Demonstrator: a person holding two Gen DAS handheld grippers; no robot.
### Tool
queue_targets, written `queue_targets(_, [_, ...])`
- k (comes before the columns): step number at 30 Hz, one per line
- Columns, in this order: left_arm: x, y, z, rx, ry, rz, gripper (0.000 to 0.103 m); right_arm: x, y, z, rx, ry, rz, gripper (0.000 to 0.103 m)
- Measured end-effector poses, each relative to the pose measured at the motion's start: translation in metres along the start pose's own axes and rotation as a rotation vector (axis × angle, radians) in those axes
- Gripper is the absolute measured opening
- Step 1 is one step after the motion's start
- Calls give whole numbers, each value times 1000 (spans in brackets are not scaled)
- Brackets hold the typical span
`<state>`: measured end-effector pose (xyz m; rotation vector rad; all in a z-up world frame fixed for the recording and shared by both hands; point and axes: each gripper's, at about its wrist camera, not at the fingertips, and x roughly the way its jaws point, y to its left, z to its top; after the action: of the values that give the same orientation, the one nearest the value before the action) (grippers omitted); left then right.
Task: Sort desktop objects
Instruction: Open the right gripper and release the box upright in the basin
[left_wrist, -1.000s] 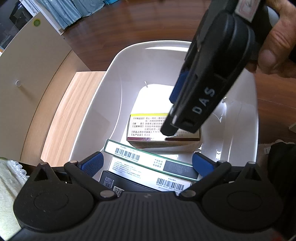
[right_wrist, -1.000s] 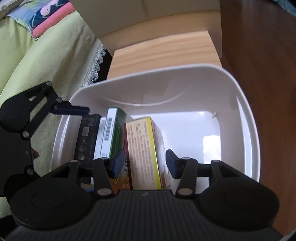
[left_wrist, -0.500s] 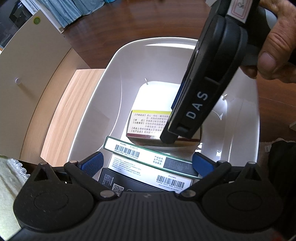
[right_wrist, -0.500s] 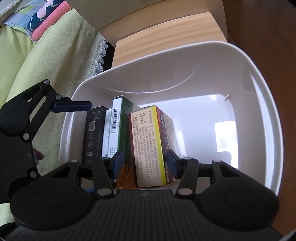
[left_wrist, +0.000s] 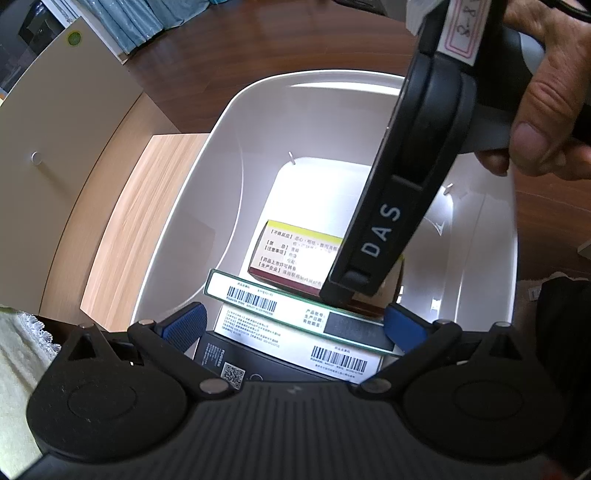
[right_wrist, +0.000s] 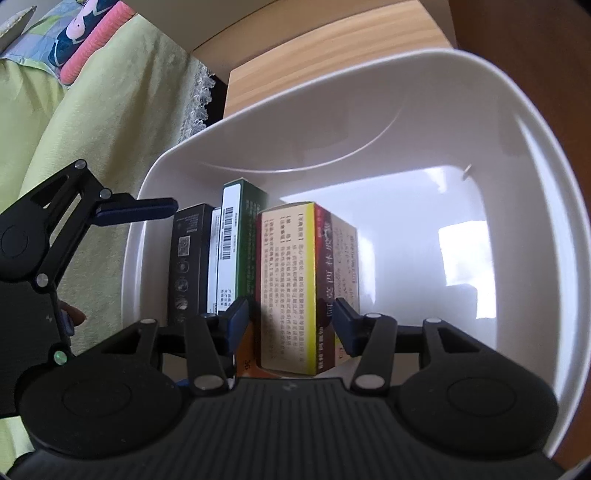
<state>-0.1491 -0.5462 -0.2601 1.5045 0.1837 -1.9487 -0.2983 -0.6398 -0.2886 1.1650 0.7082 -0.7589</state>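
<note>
A white plastic bin (left_wrist: 229, 155) (right_wrist: 369, 122) holds several boxes standing on edge. In a row at the near end stand a black box (left_wrist: 236, 365) (right_wrist: 188, 258), a white barcode box (left_wrist: 295, 339) and a green box (left_wrist: 258, 299) (right_wrist: 243, 236). Beside them is a yellow and maroon medicine box (left_wrist: 291, 251) (right_wrist: 291, 280). My right gripper (right_wrist: 291, 325) (left_wrist: 347, 291) reaches down into the bin, shut on this medicine box with a pad on each side. My left gripper (left_wrist: 294, 326) hangs wide open over the row, gripping nothing; one of its fingers (right_wrist: 136, 212) shows above the bin's rim.
The bin stands on a dark brown wooden top (left_wrist: 258, 44) next to a light wood shelf (left_wrist: 140, 206) and a beige cabinet door (left_wrist: 59, 110). A green cloth with lace trim (right_wrist: 92, 129) lies to one side. A hand (left_wrist: 546, 110) holds the right gripper.
The right gripper has rolled and tipped with the medicine box, which now stands squarer in its view. The left gripper has stayed put.
</note>
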Motion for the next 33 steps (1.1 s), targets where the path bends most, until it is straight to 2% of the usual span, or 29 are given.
queue_targets(13, [4,-1,1,-1,4,2,103,-4,0,3,19,-48,26,47])
queue_targets(19, [5,-1,2,-1,4,5,103,1,0,7,26,-39,40,52])
queue_targets(33, [0,-1,8,-1,-5,19,103,-22,5,5,-61,-70,-46,52])
